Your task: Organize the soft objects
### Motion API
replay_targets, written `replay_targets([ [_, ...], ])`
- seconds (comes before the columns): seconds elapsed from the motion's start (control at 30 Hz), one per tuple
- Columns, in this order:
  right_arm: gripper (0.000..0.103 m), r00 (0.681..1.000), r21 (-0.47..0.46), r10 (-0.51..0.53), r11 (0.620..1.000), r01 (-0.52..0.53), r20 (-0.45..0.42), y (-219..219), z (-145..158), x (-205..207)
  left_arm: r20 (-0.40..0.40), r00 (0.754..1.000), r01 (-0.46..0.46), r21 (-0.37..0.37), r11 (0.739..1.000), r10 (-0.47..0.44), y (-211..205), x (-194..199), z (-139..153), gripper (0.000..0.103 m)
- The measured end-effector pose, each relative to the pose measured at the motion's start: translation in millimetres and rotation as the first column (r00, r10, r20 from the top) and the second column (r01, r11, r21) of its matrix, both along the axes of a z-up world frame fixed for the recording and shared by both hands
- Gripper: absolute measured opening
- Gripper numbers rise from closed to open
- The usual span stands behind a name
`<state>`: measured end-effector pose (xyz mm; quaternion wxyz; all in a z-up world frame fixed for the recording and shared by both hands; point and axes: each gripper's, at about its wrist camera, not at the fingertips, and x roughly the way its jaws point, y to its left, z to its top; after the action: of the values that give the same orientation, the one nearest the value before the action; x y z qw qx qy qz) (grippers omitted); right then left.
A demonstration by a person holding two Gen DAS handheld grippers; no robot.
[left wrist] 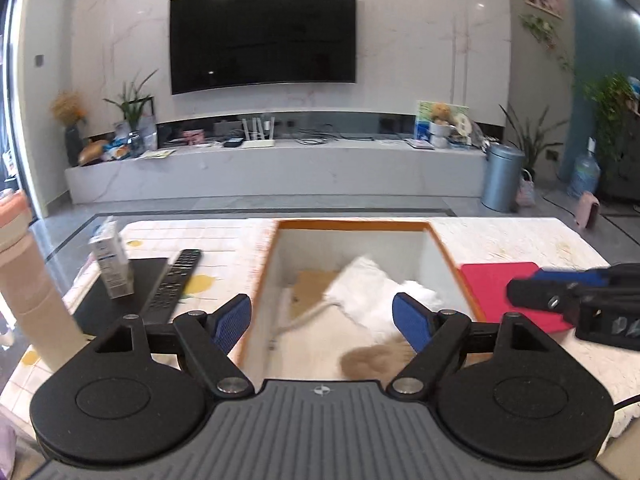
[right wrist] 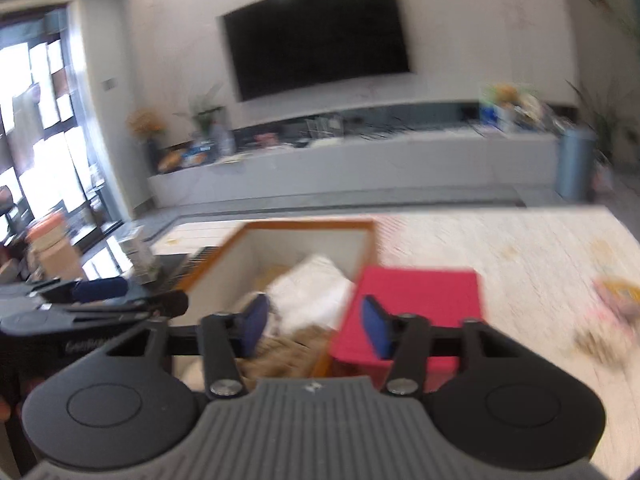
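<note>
The white fluffy cloth [left wrist: 372, 284] lies inside the orange-rimmed white box [left wrist: 352, 223], against its right wall, just ahead of the left gripper [left wrist: 322, 320], spread and empty; the right gripper [right wrist: 316, 330], also empty, straddles that wall.

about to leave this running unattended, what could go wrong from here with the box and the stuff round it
The white plush lies heaped against the far-right wall of the storage box; part may ride up over the orange rim. The right gripper, jaws open, hovers over the box edge and red lid, so it could snag either. The left gripper is near the remote and carton.
</note>
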<state>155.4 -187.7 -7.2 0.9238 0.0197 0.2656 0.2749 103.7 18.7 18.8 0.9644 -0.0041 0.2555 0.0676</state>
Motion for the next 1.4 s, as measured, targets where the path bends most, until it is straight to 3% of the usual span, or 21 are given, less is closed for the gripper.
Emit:
replay_targets([
  [0.03, 0.011, 0.999, -0.065, 0.044, 0.997, -0.046, -0.027, 14, 0, 6, -0.009, 1.0, -0.008, 0.004, 1.0, 0.008, 6, 0, -1, 0.094],
  [0.07, 0.002, 0.995, -0.155, 0.095, 0.983, -0.098, -0.03, 29, -1, 10, -0.017, 1.0, -0.02, 0.011, 1.0, 0.02, 10, 1, -3, 0.094],
  [0.13, 0.002, 0.976, -0.253, 0.207, 0.943, -0.216, -0.059, 53, -2, 21, -0.021, 0.999, -0.041, 0.025, 0.999, 0.042, 17, 1, -4, 0.094],
  [0.23, 0.0, 0.928, -0.307, 0.308, 0.881, -0.361, -0.209, 80, -10, 54, -0.017, 0.997, -0.074, 0.016, 0.997, 0.074, 29, -1, -5, 0.094],
  [0.33, 0.0, 0.878, -0.425, 0.331, 0.779, -0.461, -0.345, 107, -26, 76, -0.01, 0.996, -0.09, -0.029, 0.996, 0.089, 42, -1, -5, 0.094],
  [0.43, 0.0, 0.796, -0.525, 0.317, 0.617, -0.586, -0.515, 128, -60, 85, -0.006, 0.996, -0.09, -0.063, 0.994, 0.09, 52, -3, -7, 0.094],
  [0.47, 0.0, 0.791, -0.576, 0.29, 0.558, -0.597, -0.539, 134, -74, 87, -0.007, 0.996, -0.094, -0.073, 0.993, 0.094, 55, -3, -8, 0.094],
  [0.5, 0.0, 0.806, -0.623, 0.255, 0.525, -0.579, -0.534, 139, -85, 90, -0.015, 0.995, -0.1, -0.082, 0.992, 0.099, 57, -2, -10, 0.094],
  [0.63, 0.0, 0.797, -0.647, 0.181, 0.494, -0.58, -0.576, 149, -108, 111, -0.04, 0.991, -0.129, -0.098, 0.987, 0.125, 65, 0, -16, 0.094],
  [0.73, 0.0, 0.798, -0.683, 0.18, 0.432, -0.589, -0.575, 155, -122, 108, -0.043, 0.99, -0.139, -0.121, 0.983, 0.134, 72, -3, -16, 0.094],
  [0.8, 0.0, 0.805, -0.694, 0.171, 0.426, -0.581, -0.568, 158, -121, 104, -0.038, 0.991, -0.132, -0.147, 0.98, 0.128, 74, -5, -14, 0.094],
  [1.0, 0.0, 0.819, -0.689, 0.183, 0.459, -0.561, -0.544, 152, -106, 97, -0.037, 0.993, -0.115, -0.14, 0.983, 0.111, 67, -6, -10, 0.094],
  [1.23, 0.003, 0.822, -0.629, 0.193, 0.558, -0.541, -0.536, 133, -65, 93, -0.018, 0.992, -0.126, -0.122, 0.984, 0.125, 64, -14, 0, 0.094],
  [1.3, 0.023, 0.83, -0.623, 0.19, 0.578, -0.527, -0.525, 129, -54, 91, -0.008, 0.986, -0.166, -0.121, 0.979, 0.166, 64, -15, 3, 0.093],
  [1.33, 0.056, 0.847, -0.634, 0.185, 0.589, -0.501, -0.498, 126, -48, 93, -0.003, 0.984, -0.178, -0.12, 0.977, 0.179, 64, -17, 6, 0.092],
  [1.37, 0.068, 0.851, -0.611, 0.209, 0.617, -0.497, -0.481, 124, -40, 89, 0.003, 0.984, -0.175, -0.118, 0.977, 0.177, 63, -19, 8, 0.092],
  [1.4, 0.073, 0.857, -0.589, 0.226, 0.644, -0.488, -0.464, 121, -33, 86, 0.012, 0.986, -0.163, -0.113, 0.98, 0.165, 61, -21, 11, 0.092],
])
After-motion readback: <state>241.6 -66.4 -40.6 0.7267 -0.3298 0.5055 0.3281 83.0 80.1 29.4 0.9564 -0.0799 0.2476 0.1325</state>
